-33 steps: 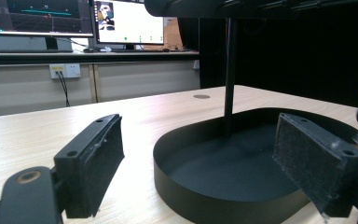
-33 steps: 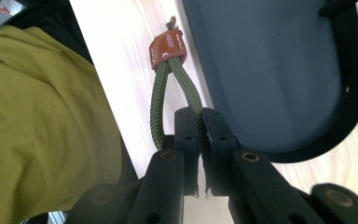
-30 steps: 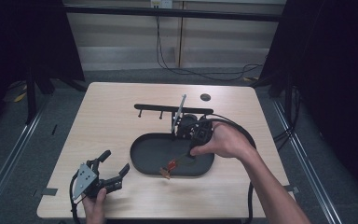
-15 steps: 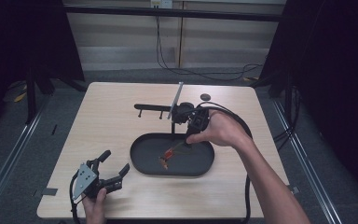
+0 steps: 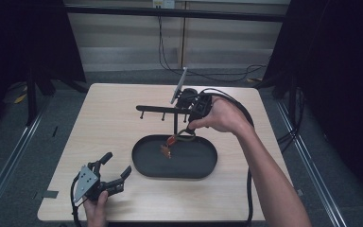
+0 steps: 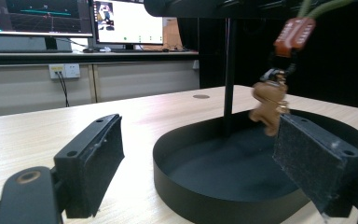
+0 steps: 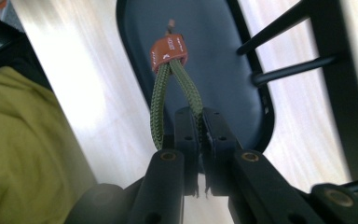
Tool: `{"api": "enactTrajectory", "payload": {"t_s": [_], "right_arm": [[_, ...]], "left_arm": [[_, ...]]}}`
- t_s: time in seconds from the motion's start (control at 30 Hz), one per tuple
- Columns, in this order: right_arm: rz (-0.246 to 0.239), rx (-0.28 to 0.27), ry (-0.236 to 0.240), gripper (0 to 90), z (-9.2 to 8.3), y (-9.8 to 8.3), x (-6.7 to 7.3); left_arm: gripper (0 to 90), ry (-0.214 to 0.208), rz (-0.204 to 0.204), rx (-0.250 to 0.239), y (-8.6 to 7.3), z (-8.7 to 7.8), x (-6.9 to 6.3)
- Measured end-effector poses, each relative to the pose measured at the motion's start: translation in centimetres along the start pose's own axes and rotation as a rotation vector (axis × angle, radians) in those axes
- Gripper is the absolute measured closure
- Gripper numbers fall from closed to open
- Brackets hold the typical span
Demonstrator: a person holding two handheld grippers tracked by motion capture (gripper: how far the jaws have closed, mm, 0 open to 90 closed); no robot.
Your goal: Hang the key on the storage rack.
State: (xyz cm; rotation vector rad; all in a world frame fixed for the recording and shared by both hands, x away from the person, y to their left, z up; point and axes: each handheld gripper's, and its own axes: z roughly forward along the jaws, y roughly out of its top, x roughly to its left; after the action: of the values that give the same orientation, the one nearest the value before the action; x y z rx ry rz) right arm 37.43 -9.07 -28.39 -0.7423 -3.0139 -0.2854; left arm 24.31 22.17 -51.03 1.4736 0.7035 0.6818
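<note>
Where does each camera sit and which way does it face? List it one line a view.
High view: above the table's near edge, looking forward and down; both forearms and grippers show.
Left gripper view: low by the table, facing the black tray and hanging keychain; its open jaws show.
Right gripper view: looking down along shut jaws pinching the green cord loop.
All three share tray and keychain.

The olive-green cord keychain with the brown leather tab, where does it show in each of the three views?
High view: the olive-green cord keychain hangs centre, below the right hand-held gripper.
Left gripper view: upper right, a brown figure charm under it.
Right gripper view: centre, cord pinched in the jaws.
Shared landmark: the black oval tray.
</note>
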Motion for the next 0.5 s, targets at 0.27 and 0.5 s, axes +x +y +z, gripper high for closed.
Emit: {"api": "enactTrajectory", "payload": {"t_s": [0.27, 0.5], "right_arm": [[0.015, -0.008, -0.015, 86.0, 0.4, 0.9, -1.5], [0.015, -0.029, -0.02, 85.9, -0.3, 1.1, -1.8]], "left_arm": [[15.6, -0.001, -0.003, -0.005, 0.0, 0.0, 0.0], [15.6, -0.001, -0.004, -0.006, 0.0, 0.0, 0.0]]}}
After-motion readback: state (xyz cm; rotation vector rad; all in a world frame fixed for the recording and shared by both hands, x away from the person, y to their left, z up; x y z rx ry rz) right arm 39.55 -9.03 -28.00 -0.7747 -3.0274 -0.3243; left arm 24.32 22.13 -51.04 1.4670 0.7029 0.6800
